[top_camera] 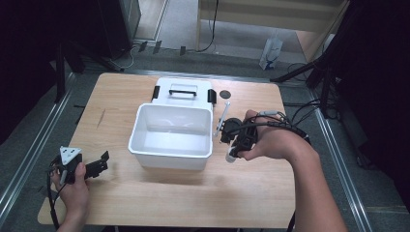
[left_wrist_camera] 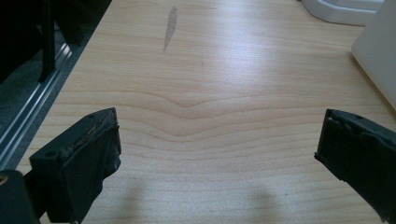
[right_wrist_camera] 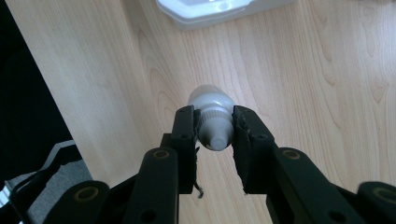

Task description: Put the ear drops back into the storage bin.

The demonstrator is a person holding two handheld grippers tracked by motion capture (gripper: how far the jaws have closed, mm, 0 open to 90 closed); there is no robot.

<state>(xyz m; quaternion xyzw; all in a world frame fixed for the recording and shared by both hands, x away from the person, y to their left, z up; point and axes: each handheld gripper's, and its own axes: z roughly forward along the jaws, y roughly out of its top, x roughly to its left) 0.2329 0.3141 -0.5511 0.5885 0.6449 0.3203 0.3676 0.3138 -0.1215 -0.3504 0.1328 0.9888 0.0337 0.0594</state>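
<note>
Right claw (right_wrist_camera: 215,133) clamped on a small white bottle (right_wrist_camera: 212,119), jaws pinching the ribbed neck from both sides, nozzle tip pointing back toward the camera, rounded body sticking out beyond the fingertips. Held clear above the counter (right_wrist_camera: 303,70), pale wood grain running underneath. From the high view, same right claw (top_camera: 235,137) sat just beside the right wall of the white bin (top_camera: 171,136), bottle (top_camera: 232,155) poking out at its near end, right hand (top_camera: 270,140) wrapped round the handle, cable looping off the back.

Left claw (left_wrist_camera: 217,154) spread wide, nothing between the pads, bare counter showing across the whole gap. Worn black padding on both jaws, edges frayed. From above, left claw (top_camera: 99,164) rested low at the near left corner of the counter (top_camera: 193,193), well apart from the bin, grey three-cornered plate on top, left hand (top_camera: 72,186) gripping from below.

Bin open and seemingly bare inside, standing mid-counter. Lid (top_camera: 183,91) with a black handle lay flat just behind it, touching or nearly so. Small dark disc (top_camera: 225,94) on the wood right of the lid.
</note>
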